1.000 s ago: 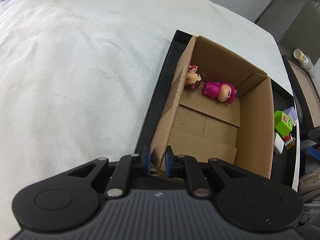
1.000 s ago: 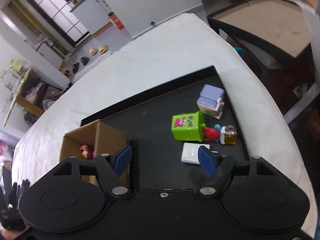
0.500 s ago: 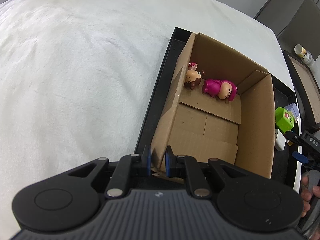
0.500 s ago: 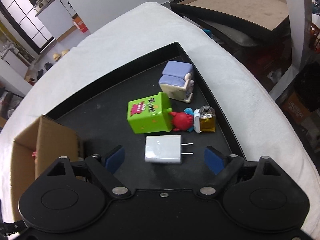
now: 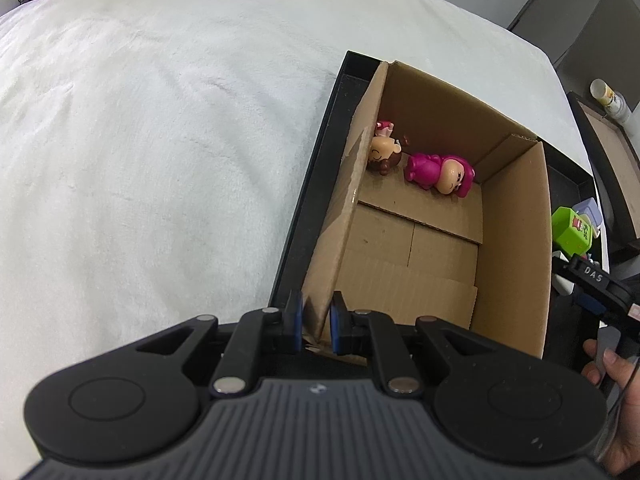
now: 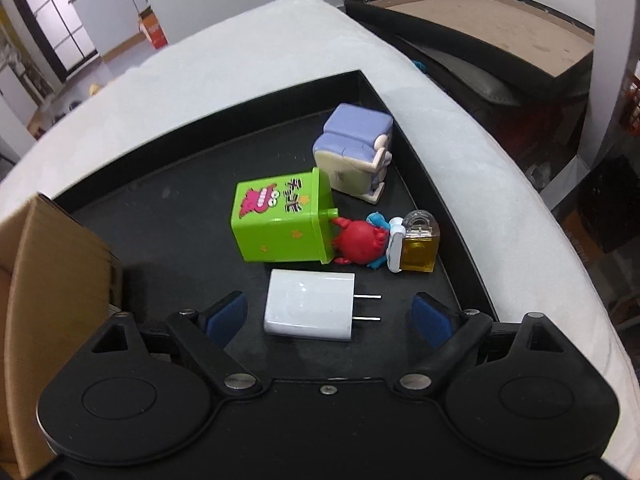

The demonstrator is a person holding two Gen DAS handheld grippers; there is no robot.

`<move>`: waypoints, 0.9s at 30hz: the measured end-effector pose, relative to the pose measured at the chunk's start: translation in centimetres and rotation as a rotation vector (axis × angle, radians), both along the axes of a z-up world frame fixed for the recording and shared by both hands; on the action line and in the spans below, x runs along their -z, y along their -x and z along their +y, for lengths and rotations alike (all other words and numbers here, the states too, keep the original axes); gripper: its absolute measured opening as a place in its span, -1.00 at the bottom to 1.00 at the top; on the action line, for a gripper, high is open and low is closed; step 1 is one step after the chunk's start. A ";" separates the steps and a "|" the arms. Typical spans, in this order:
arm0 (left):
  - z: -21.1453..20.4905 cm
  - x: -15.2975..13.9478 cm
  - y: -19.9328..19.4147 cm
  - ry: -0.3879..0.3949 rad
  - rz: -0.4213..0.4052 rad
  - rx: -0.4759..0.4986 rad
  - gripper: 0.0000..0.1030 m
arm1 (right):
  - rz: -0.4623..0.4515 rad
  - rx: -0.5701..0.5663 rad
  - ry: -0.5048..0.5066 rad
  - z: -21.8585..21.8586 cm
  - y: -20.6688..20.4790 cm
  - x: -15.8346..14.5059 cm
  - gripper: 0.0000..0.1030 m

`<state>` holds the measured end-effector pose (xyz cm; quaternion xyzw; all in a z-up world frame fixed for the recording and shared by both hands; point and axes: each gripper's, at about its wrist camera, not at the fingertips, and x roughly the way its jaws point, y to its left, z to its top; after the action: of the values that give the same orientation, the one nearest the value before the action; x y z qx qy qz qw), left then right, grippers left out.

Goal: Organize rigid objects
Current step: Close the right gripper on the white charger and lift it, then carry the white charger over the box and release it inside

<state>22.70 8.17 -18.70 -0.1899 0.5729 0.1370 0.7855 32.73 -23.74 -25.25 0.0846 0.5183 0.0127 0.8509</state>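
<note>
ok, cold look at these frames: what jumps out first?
Probably the bright green toy bin lying on its side mid-tray, a red crab figure at its mouth, with the white charger just ahead of the opening right gripper, not yet touched. Then the cardboard box, two pink dolls in its far corner, its wall pinched by the left gripper.
</note>
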 end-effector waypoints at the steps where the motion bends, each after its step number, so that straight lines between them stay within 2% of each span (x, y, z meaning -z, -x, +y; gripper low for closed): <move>1: 0.1 0.0 0.0 0.001 0.000 -0.003 -0.77 | 0.010 0.004 0.000 0.0 -0.1 0.2 0.75; 3: 0.1 0.2 0.0 -0.001 -0.001 -0.003 -0.77 | -0.002 -0.010 0.020 0.3 -0.1 0.3 0.74; 5: 0.0 0.2 0.0 -0.007 -0.002 0.003 -0.77 | -0.017 -0.034 0.035 0.6 0.0 0.2 0.64; 7: -0.1 0.1 0.1 -0.012 -0.002 0.007 -0.77 | -0.037 -0.064 0.072 1.1 0.2 -0.1 0.21; 12: -0.2 0.1 0.1 -0.014 -0.006 -0.004 -0.77 | -0.019 -0.102 0.019 1.0 1.0 -0.5 0.21; 27: -0.5 -0.2 0.4 -0.030 -0.013 0.008 -0.77 | -0.011 -0.128 -0.045 0.7 3.0 -3.2 0.20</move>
<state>22.35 7.68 -18.50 -0.1768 0.5663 0.1413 0.7925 29.73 -23.07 -22.04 0.0702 0.5174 0.0790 0.8492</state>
